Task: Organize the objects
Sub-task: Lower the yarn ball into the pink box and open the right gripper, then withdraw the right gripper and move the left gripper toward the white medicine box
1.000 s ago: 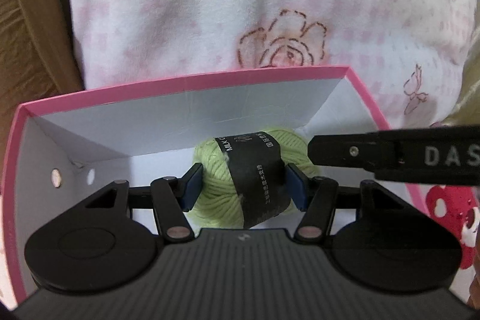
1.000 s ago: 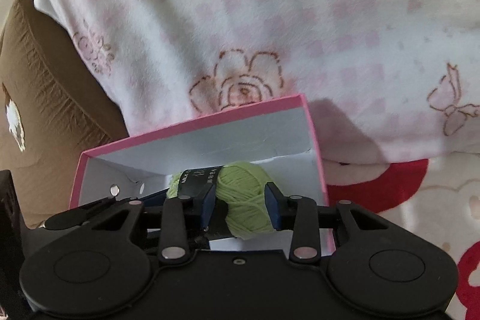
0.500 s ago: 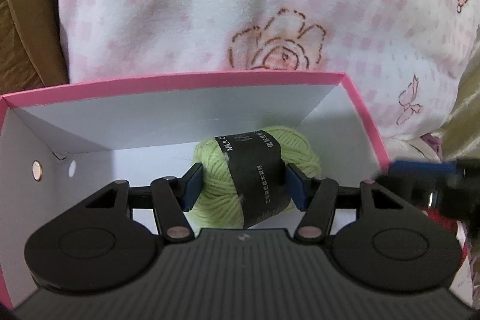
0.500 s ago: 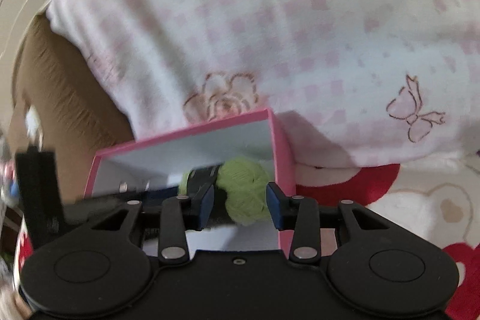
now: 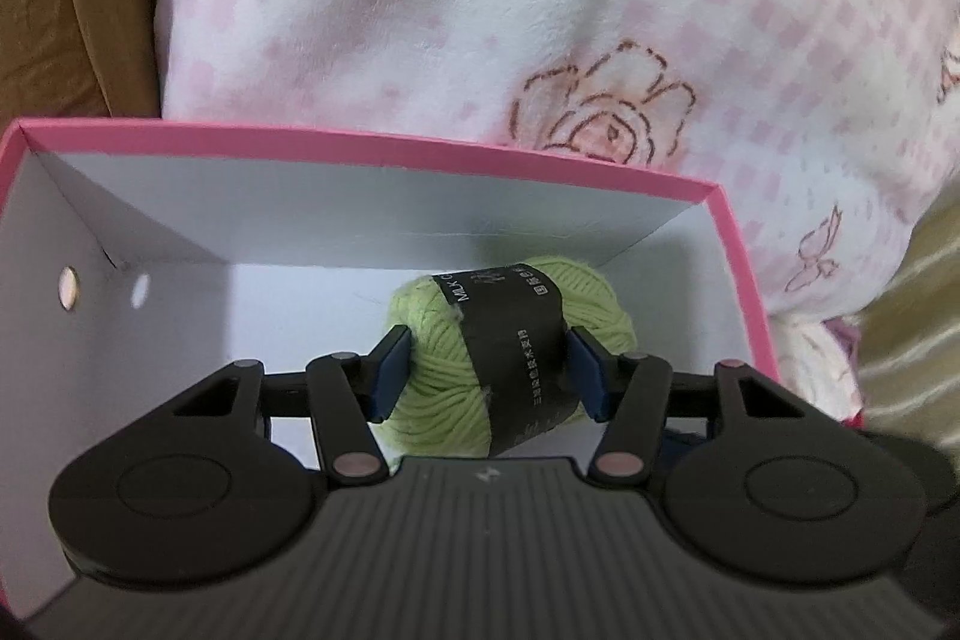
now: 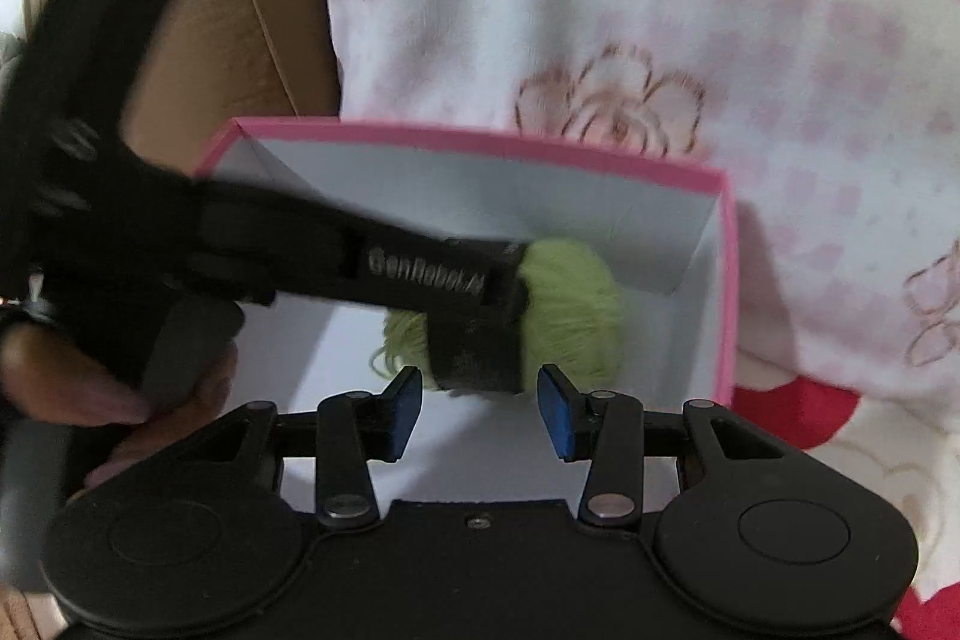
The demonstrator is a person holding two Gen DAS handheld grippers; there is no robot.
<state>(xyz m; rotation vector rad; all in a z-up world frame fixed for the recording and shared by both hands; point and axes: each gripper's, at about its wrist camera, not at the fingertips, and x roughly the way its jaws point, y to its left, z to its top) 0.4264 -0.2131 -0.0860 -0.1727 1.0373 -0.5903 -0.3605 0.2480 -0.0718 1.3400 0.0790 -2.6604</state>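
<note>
Left wrist view: left tongs [image 5: 485, 367] are clamped on a green yarn ball [image 5: 510, 358] inside the pink box [image 5: 420, 151]; right tongs [image 6: 479, 411] stand apart, empty, over the box. Letting go off-centre could roll the soft ball, or a tugged strand could snag. Underneath lies a pink floral blanket [image 5: 480, 10], apparently on a bed, with a brown cushion [image 6: 198, 10] beside it.

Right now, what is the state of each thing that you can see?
Yarn ball: inside the box, black label on, gripped.
Pink box: open, no lid.
Left tongs: shut on the yarn ball.
Right tongs: open, holding nothing, at the box opening.
</note>
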